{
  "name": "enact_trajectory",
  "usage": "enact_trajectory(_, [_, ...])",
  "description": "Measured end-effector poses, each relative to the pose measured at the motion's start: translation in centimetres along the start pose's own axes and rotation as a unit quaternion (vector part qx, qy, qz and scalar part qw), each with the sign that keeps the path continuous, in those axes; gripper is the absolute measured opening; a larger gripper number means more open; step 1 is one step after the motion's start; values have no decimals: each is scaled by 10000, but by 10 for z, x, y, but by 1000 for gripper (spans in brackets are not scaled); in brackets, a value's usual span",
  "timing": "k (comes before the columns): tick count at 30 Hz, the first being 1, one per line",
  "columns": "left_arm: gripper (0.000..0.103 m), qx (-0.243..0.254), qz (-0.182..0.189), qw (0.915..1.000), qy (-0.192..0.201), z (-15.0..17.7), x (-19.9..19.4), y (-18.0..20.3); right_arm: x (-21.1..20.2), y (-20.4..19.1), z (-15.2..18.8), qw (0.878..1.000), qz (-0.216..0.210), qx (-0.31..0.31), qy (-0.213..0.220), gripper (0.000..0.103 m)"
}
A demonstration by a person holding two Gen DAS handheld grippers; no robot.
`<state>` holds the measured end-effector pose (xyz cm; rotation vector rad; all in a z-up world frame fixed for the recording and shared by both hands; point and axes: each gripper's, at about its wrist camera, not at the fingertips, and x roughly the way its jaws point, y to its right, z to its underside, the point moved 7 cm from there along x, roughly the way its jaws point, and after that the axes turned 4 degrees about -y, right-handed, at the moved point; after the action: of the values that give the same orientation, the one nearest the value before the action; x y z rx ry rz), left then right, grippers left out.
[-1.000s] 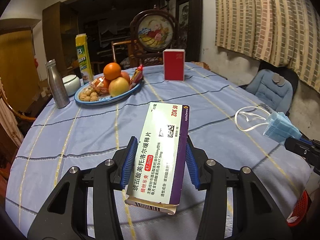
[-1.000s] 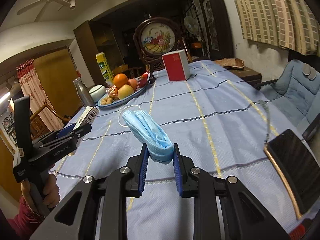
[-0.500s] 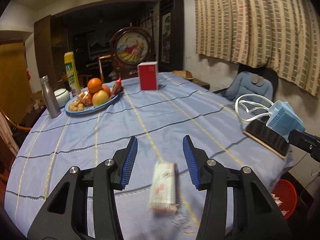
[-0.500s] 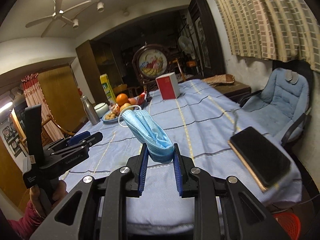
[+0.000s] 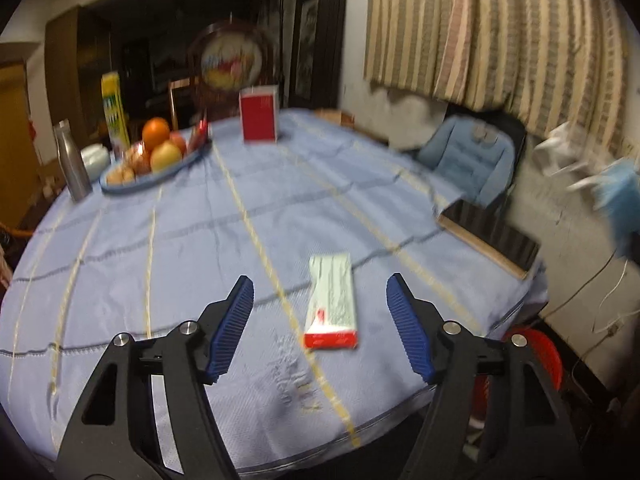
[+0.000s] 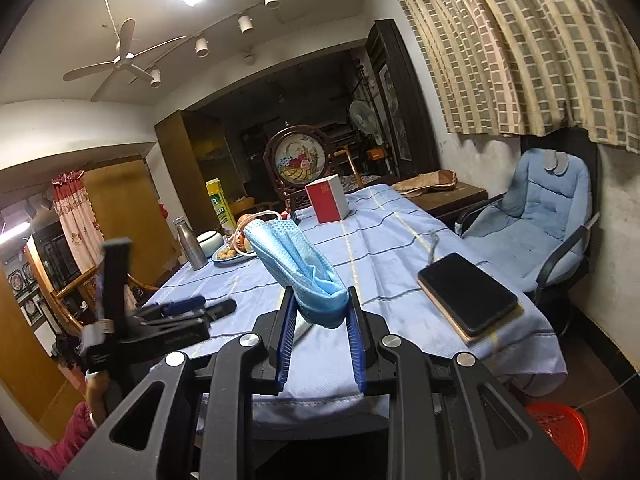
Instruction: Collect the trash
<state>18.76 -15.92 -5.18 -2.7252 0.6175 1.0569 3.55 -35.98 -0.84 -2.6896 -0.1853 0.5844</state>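
My left gripper hovers over the blue tablecloth near its front edge. Its jaws are opening, and nothing is pressed between them. Below them a white-green packet with a red end lies flat on the cloth, untouched. My right gripper is shut on a folded blue face mask, which it holds up in the air off the table's right side. The mask shows as a blur at the right edge of the left wrist view. A hand holds the left gripper at the left of the right wrist view.
A red basket stands on the floor by the table's near right corner. A black phone on a notebook lies near that edge. Further back are a fruit plate, a steel bottle, a red box and a blue chair.
The medicine box that my left gripper held a second ago is gone from view, and its jaws have spread wider over a packet. Both grippers swung right; the mask stays gripped.
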Motion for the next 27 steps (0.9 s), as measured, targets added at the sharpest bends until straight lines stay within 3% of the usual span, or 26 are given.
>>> enact_trajectory(6, [75,87,122,9980,-607,12,49,7,5,18,4,9998,11,194,-56,25])
enact_trajectory(9, [77,186,-17,9965,-814,13,75,15,10,22,6,9997,23,229,-108,25])
enact_trajectory(12, [77,21,6,9944,-1061,15,96,15,13,28,7,9996,20,248,-150,25])
enact_trajectory(14, [73,-216,92,9921,-1236,16,109,10,15,32,8,9995,9,278,-178,25])
enact_trajectory(16, [45,-337,302,9899,-1343,18,113,10,18,36,10,9993,10,319,-218,25])
enact_trajectory(20, [44,-348,340,9935,-1033,15,99,11,23,45,13,9987,4,427,-274,25])
enact_trajectory(27, [44,52,170,9998,22,-10,26,40,7,49,12,9989,73,432,-168,25])
